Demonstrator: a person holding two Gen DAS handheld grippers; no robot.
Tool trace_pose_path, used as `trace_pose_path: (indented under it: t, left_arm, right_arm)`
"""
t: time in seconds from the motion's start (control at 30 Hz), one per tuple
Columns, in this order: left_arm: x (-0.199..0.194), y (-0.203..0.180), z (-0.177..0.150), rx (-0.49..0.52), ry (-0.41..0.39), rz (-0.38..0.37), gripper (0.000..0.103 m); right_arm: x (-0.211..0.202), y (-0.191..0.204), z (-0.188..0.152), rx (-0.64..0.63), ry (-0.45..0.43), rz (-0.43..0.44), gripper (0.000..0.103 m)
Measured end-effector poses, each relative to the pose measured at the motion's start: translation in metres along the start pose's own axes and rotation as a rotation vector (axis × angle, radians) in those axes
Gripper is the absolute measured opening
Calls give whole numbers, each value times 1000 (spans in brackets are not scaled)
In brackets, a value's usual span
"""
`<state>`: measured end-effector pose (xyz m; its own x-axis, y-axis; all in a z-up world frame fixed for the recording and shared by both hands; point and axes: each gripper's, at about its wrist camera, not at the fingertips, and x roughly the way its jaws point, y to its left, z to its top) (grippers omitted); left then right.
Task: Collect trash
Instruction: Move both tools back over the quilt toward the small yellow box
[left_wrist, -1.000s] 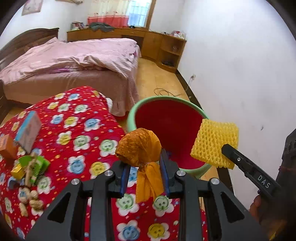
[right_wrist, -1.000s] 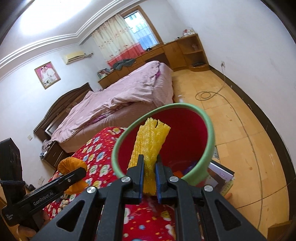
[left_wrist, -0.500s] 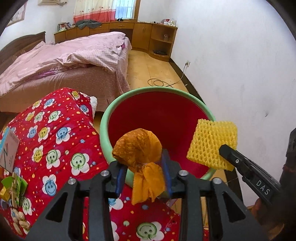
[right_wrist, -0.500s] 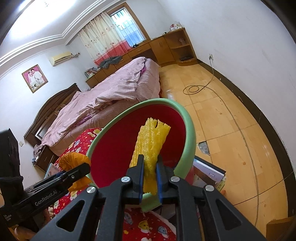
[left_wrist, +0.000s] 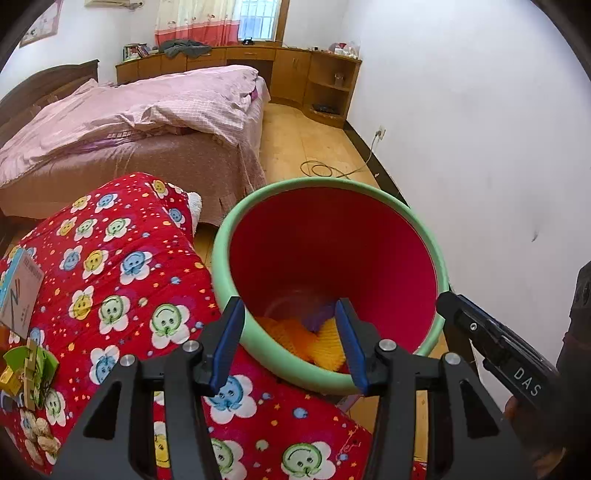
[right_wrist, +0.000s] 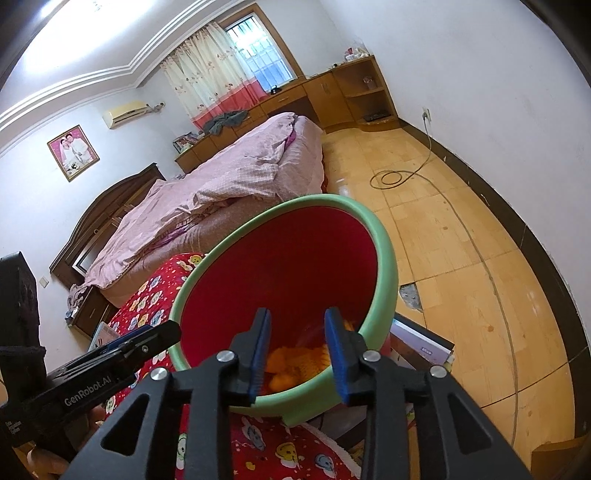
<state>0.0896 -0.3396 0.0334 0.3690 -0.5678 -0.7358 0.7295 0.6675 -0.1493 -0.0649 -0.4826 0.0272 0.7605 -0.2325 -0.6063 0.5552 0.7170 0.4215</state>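
Note:
A red bin with a green rim (left_wrist: 295, 184) stands beside the red flowered cloth (left_wrist: 110, 280); it also shows in the right wrist view (right_wrist: 388, 254). Orange and yellow trash (left_wrist: 295, 338) lies at its bottom, also in the right wrist view (right_wrist: 295, 363). My left gripper (left_wrist: 290, 332) is open and empty over the near rim. My right gripper (right_wrist: 297, 343) is open and empty over the bin mouth. The right gripper's finger (left_wrist: 491, 339) shows at the right of the left wrist view.
A booklet (left_wrist: 18, 288), green packaging (left_wrist: 29, 365) and small snacks (left_wrist: 40, 435) lie on the cloth at the left. A pink bed (left_wrist: 147, 122) stands behind. Books (right_wrist: 421, 343) lie by the bin. A cable (right_wrist: 402, 177) runs across the wooden floor along the white wall.
Both grippers have opened. The orange bundle and the yellow foam net have left the jaws and now lie in the bin. Both grippers came closer over the bin.

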Motion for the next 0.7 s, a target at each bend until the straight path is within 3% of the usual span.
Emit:
trace_pose_path:
  t: [0.1,0.23,0.7]
  left_arm:
    - [-6,7,-2,-14,-7,4,51]
    - [-17,17,-4,-44,-23,8,51]
    - [-68,70,-19,-162,-90,73,51]
  right_arm:
    - [-3,5,1,-7,-7,1,36]
    - [-9,12,0,-15,-18,11,47]
    - [-25,49,-8,-71,-26,62,56]
